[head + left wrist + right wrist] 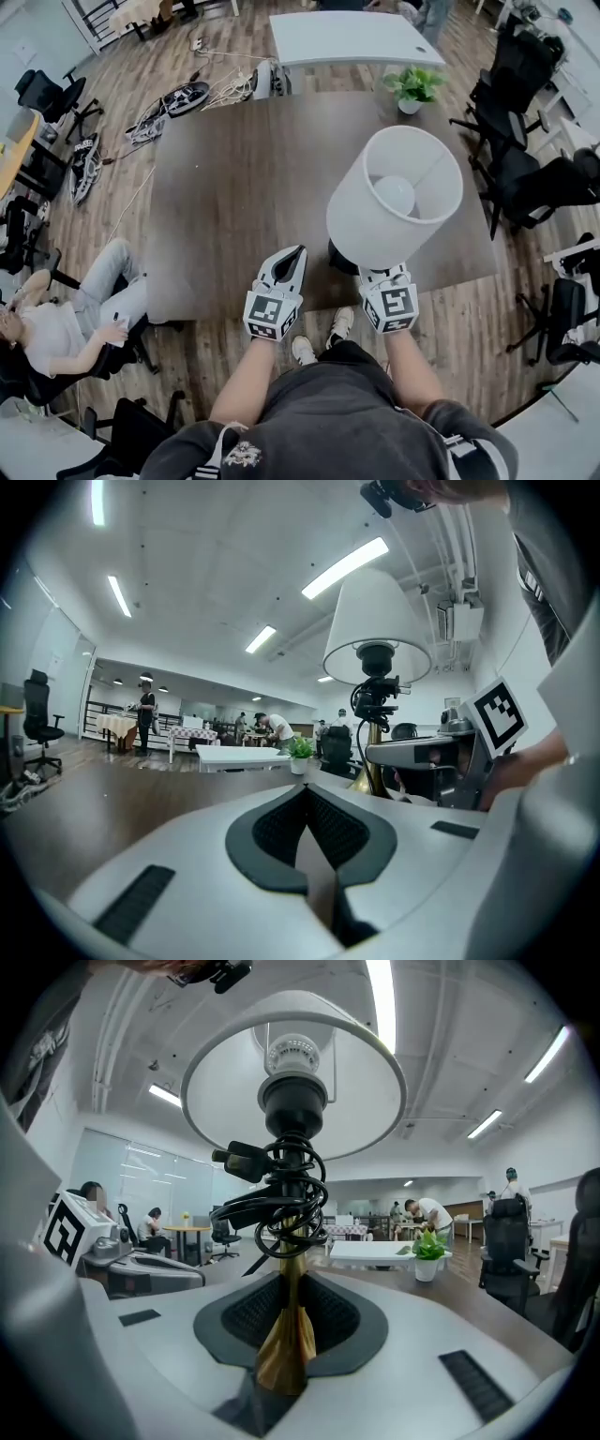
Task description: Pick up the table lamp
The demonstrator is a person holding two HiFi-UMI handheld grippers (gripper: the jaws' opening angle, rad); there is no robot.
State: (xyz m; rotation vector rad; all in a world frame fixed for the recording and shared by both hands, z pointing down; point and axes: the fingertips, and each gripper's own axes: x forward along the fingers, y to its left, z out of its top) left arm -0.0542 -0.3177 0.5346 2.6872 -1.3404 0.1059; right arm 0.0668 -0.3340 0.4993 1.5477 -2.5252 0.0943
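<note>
Grippers: two, one in each of the person's hands, each carrying one marker cube.
Left gripper (292,259): fingers together with nothing between them (the pads meet along one thin line in its own view). It hangs over the near edge of the brown table (225,187), just to the left of the lamp.
Right gripper (291,1309): fingers clamped on the brass stem (284,1340) of the lamp, low down, with the stem upright between the pads.
Table lamp (394,197): one, held in the right gripper over the table's near right part. Whether its dark base (340,259) touches the tabletop cannot be told.
Shade (361,220): one, white, open at the top.
Bulb (395,194): one, white, seen inside the shade.
Cord (281,1202): one, black, wound in loops around the stem under the socket.
Potted plant (412,87): one, at the table's far edge, well apart from the lamp.
White table (347,37): one, beyond the brown one.
Seated person (70,323): one, on the floor side to the left.
</note>
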